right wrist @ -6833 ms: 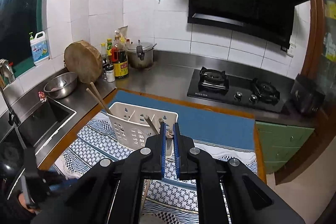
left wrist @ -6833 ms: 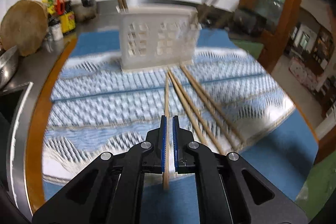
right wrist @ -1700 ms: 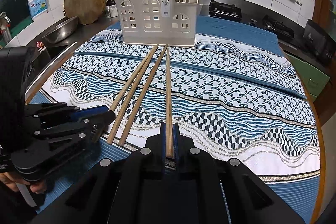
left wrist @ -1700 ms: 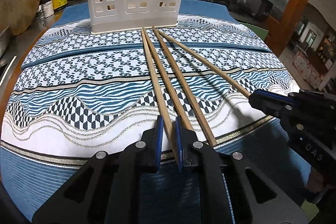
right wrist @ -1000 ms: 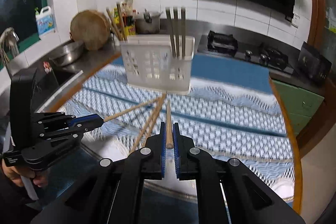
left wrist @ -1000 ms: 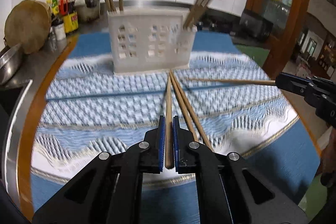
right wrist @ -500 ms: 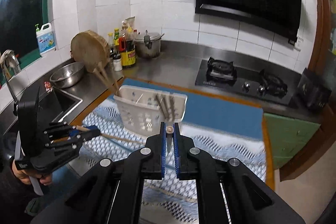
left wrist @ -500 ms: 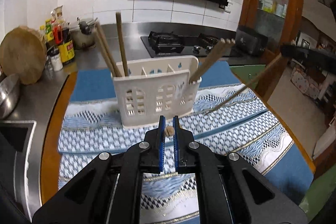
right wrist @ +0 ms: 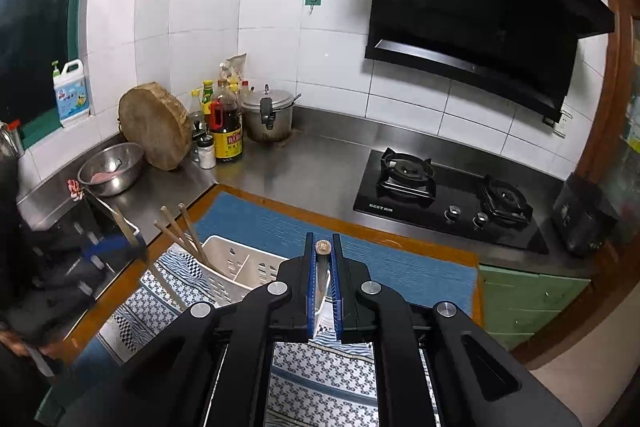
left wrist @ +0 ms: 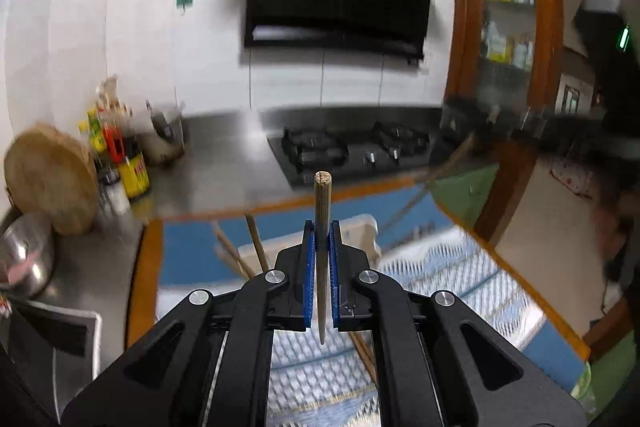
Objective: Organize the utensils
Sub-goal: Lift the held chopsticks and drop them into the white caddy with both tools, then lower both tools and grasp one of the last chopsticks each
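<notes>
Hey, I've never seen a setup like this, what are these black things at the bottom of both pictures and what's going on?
There is no robot here. A person holds one pair of black tongs in each hand, and each pair has a wide-angle camera looking along its two blue-padded fingers. One picture is from the left tongs, the other from the right tongs. Each pair is shut on a wooden chopstick: the left chopstick and the right chopstick. Below them a white utensil holder, with chopsticks already standing in it, sits on a patterned blue cloth over a kitchen counter. A gas stove is behind it.
</notes>
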The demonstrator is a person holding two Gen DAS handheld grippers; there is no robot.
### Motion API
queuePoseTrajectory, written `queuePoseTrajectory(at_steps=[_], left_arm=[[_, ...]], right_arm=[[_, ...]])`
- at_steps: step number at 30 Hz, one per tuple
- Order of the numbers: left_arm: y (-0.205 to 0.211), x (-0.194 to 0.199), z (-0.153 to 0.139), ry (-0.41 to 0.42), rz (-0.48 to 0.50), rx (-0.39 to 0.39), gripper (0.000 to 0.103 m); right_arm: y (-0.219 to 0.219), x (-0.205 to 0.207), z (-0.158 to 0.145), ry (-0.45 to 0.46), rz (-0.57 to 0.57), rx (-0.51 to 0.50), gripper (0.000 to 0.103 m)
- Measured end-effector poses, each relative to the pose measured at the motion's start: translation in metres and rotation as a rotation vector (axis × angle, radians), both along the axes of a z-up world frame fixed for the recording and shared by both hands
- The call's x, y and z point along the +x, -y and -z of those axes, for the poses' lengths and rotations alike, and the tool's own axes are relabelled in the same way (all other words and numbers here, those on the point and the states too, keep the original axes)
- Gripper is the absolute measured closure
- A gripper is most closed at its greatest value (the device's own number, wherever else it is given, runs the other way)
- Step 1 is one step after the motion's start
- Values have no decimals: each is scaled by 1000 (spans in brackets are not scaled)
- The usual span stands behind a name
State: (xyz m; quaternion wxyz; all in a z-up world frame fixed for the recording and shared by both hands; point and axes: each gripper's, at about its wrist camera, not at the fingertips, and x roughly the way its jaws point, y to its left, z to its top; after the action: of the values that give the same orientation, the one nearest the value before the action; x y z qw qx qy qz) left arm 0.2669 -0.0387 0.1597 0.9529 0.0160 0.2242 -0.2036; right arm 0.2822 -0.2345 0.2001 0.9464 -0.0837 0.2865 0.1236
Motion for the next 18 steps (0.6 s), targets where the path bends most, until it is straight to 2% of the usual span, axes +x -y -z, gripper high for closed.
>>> queuePoseTrajectory(at_steps=[4,7,11,18], left_arm=[[-5,5,-33,94,-45,-28,98],[-5,17,-39,132,-90,-22,98],[-5,39,-25,99,-122,-28,98],[-8,71,17,-10,-132,-13,98]], right_arm=[[-7,16,13,-41,-6,-9,97],[-11,24,24,-69,-12,-18,97],[-14,35,40,-105,-11,-26,96],[-16,48,65,-149,-8,-24,96]])
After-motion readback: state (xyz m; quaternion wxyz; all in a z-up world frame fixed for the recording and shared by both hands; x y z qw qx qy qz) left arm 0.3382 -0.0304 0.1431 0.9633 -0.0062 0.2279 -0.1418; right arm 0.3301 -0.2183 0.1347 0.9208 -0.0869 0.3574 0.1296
